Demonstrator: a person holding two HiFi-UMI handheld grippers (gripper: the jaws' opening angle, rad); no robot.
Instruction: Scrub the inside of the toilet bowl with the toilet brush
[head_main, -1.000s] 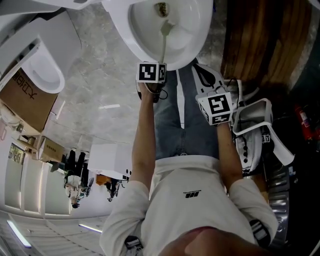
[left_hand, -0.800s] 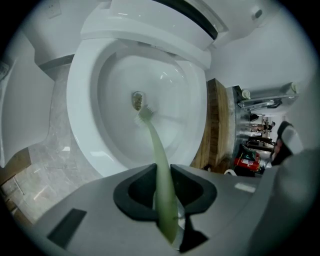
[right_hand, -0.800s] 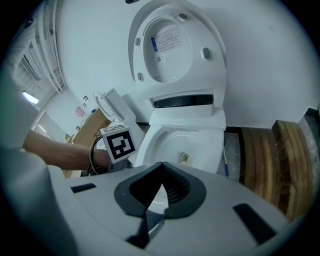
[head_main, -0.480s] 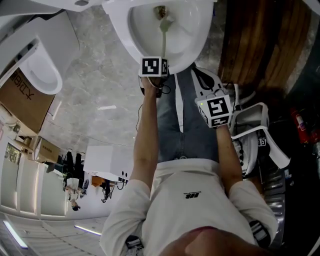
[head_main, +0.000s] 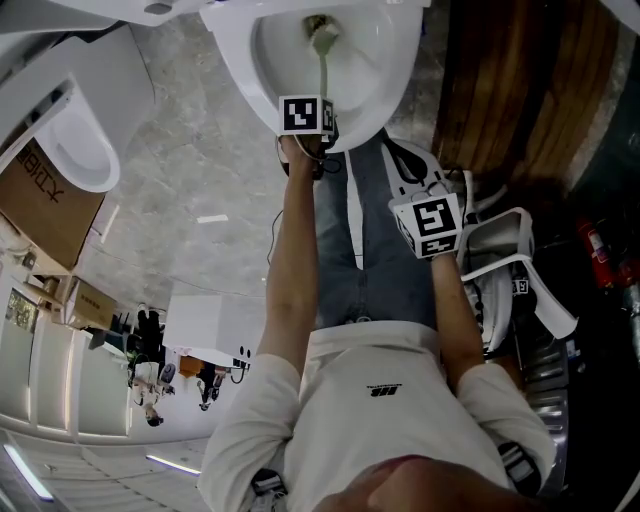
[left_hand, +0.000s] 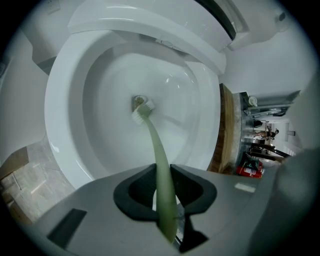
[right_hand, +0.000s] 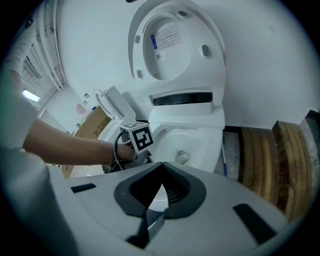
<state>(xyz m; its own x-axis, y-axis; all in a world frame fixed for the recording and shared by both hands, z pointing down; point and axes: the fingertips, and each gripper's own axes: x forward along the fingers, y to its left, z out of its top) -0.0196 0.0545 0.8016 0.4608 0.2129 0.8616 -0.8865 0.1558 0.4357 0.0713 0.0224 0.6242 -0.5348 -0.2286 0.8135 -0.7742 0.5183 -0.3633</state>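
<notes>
No lettering can be read

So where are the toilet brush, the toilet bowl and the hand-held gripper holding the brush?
toilet brush (left_hand: 158, 145): left gripper view, midway along its green handle.
toilet bowl (left_hand: 62, 105): left gripper view, on its white rim.
left hand-held gripper (left_hand: 163, 166): left gripper view, between the jaw tips clamped on the handle.

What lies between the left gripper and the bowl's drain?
The toilet brush: its pale green handle runs from the left gripper to the drain, seen in the left gripper view.
</notes>
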